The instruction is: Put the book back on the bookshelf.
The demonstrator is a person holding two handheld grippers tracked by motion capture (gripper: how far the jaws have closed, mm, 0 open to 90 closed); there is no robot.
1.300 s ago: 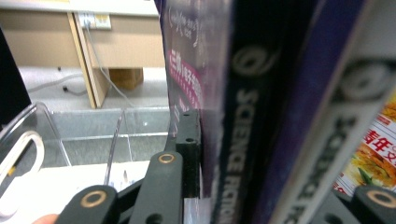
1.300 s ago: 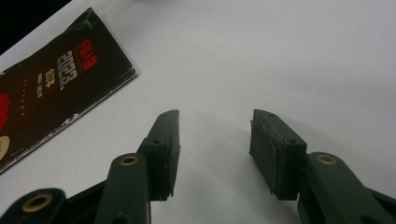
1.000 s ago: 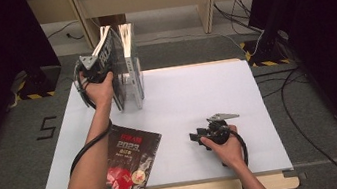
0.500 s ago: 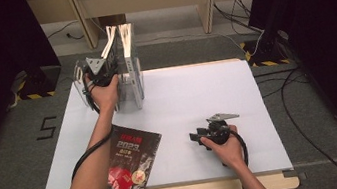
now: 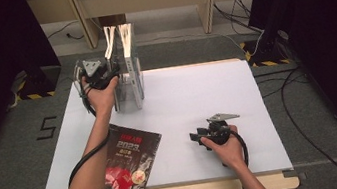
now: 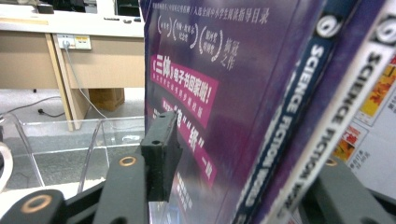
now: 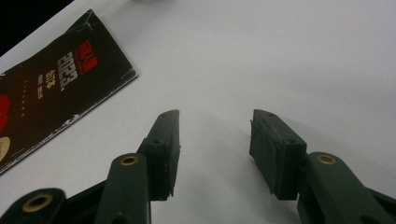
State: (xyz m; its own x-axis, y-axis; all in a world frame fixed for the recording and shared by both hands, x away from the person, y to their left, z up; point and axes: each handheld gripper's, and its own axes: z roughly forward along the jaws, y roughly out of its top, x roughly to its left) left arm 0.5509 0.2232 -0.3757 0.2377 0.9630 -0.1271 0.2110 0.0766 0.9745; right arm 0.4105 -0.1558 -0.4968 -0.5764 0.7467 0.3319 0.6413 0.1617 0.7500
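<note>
- Opening just now, the left gripper (image 5: 105, 76) loosens around the upright purple magazine (image 6: 243, 93) in the clear rack (image 5: 127, 88) at the tabletop's (image 5: 197, 95) far left corner; its spine stands vertical between the parted jaws.
- Black magazine (image 5: 124, 167) lies flat at the near left edge.
- Right gripper (image 5: 198, 135), spread wide and empty, rests nearer it.

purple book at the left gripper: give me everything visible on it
The purple book is a glossy softcover with white and pink Chinese print on its cover. It stands upright in the clear rack at the table's far left, beside magazines whose spines read "SCIENCE FICTION WORLD". The left gripper straddles it; its jaws have just been opening, and the left pad shows a gap from the cover, so it seems released.
</note>
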